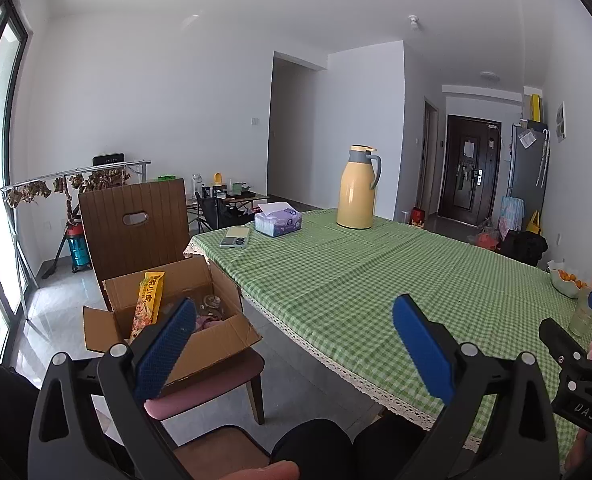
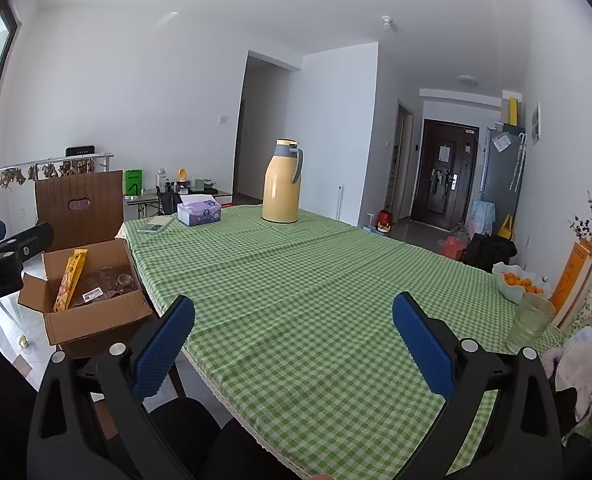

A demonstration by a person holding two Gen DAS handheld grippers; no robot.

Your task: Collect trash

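Fig.: left gripper (image 1: 291, 344) & right gripper (image 2: 293, 342), jaws wide & empty, over table (image 2: 336, 280); trash, incl. yellow snack wrapper (image 1: 148, 306), sits in box (image 1: 219, 344) near left; wrapper prob. light, crinkly, slippery: pinch its upper end.

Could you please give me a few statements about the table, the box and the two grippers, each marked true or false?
1. The cardboard box sits on a chair beside the table. True.
2. The left gripper is shut on a wrapper. False: it is open and holds nothing.
3. A yellow snack packet stands in the box. True.
4. The yellow jug lies on its side. False: it stands upright on the green checked cloth.
5. The right gripper is open. True.
6. The tissue box is inside the cardboard box. False: it is on the table, near the jug.
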